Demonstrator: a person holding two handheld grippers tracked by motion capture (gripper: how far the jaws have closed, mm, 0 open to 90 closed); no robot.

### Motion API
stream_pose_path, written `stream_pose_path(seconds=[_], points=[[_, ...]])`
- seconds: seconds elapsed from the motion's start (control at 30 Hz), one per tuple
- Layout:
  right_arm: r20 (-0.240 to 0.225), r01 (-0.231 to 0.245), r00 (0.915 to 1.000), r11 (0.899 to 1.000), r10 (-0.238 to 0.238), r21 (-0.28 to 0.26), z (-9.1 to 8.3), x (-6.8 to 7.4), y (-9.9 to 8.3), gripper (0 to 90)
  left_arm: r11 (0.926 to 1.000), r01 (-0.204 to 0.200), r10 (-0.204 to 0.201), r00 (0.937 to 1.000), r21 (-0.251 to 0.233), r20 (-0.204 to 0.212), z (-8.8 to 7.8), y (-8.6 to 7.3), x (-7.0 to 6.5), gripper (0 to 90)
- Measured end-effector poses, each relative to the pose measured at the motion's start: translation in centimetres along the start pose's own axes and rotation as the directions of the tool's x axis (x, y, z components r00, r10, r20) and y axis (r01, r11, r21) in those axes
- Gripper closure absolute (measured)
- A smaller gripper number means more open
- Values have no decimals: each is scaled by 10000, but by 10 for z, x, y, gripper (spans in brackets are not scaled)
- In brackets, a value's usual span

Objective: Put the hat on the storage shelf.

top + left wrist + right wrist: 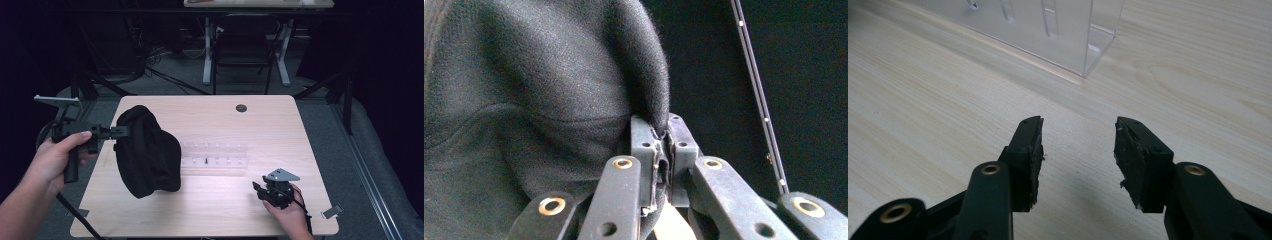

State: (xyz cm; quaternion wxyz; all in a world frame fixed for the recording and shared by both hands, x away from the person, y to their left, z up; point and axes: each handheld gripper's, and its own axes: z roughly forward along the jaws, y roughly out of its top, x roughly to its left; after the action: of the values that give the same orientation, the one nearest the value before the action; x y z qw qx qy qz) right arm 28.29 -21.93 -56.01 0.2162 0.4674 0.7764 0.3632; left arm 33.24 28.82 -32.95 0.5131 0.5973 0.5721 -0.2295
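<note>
My left gripper (121,131) is clamped tight on the edge of the black cloth (147,152); the left gripper view shows a fold pinched between the closed jaws. The cloth hangs from that pinch over the left half of the table (210,205), its top lifted clear, its lower end bunched and apparently resting on the wood, so I judge the grab done and the lift partway, with carrying or spreading it out left. It hides the left end of the clear acrylic rack (220,155) behind it. My left hand (60,155) holds the handle upright off the table's left edge, jaws pointing level toward the cloth. My right gripper (1078,150) is parked low near the table's front right, jaws spread wide with nothing in them, aimed across bare wood at the rack's corner.
</note>
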Motion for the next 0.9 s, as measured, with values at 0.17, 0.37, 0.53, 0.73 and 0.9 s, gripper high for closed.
stream_pose_path(seconds=[0.17, 0.37, 0.53, 0.73, 0.9], points=[[17, -21, 10000, 10000, 21, -2, 0, 0, 0, 539, 9999, -35, 35, 10000, -120, -58, 3, 8, -6, 855], [3, -27, 10000, 10000, 27, 10, 0, 0, 0, 539, 9995, -58, 58, 10000, -324, -16, 11, 18, -11, 855], [-7, -31, 10000, 10000, 31, -24, 0, 0, 0, 540, 9991, -12, 13, 10000, -425, 32, 21, 26, -13, 854], [-2, -49, 10000, 10000, 49, 5, 0, -1, 0, 540, 9987, 40, -34, 9999, -499, 132, 33, 34, -17, 854], [-27, -55, 10000, 10000, 55, -3, 0, -1, 0, 540, 9988, 40, -33, 9999, -492, 144, 44, 39, -21, 854]])
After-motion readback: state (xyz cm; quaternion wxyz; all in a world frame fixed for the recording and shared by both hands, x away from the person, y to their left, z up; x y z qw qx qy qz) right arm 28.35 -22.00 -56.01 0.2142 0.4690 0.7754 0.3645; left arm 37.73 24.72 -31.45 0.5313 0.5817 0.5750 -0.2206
